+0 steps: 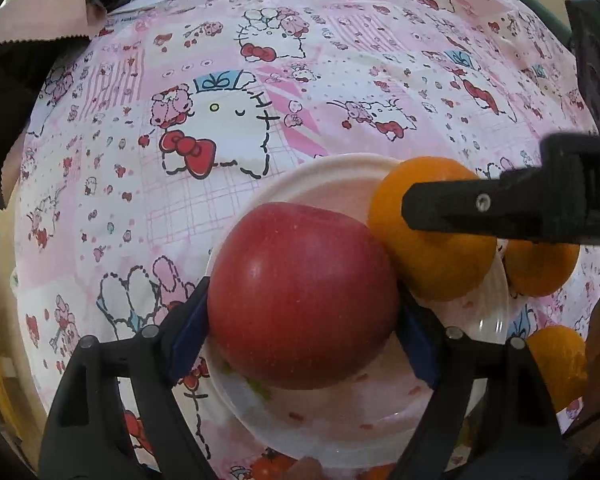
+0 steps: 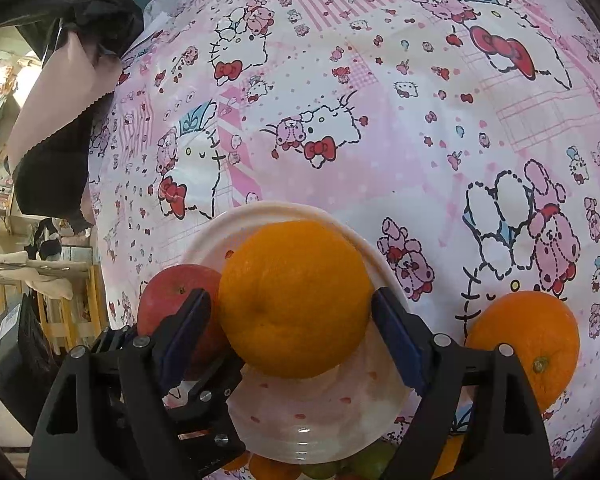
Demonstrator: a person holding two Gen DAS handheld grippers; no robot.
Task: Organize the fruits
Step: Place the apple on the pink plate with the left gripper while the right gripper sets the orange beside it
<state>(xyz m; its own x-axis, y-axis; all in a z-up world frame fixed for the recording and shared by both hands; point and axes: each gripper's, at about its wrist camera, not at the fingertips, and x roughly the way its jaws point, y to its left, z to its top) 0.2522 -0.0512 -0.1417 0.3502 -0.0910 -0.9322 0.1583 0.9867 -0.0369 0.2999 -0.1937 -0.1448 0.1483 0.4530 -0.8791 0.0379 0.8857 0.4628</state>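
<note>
A red apple (image 1: 300,292) sits between the blue pads of my left gripper (image 1: 302,320), low over a clear plastic plate (image 1: 332,172); both pads press on its sides. Beside it on the plate is a big orange (image 2: 296,300), which lies between the pads of my right gripper (image 2: 292,328). A thin gap shows at that gripper's left pad, so the jaws stand just off the fruit. In the left wrist view one black finger (image 1: 460,208) of the right gripper crosses the orange (image 1: 432,264). The apple (image 2: 172,300) shows behind the right gripper's left finger.
A pink cartoon-print cloth (image 2: 380,120) covers the table. Two more oranges (image 1: 540,268) (image 1: 560,360) lie on it right of the plate; one shows as (image 2: 528,344). Green grapes (image 2: 364,460) lie below the plate (image 2: 260,210). Dark clothing and a pink bag (image 2: 60,92) are at the far left.
</note>
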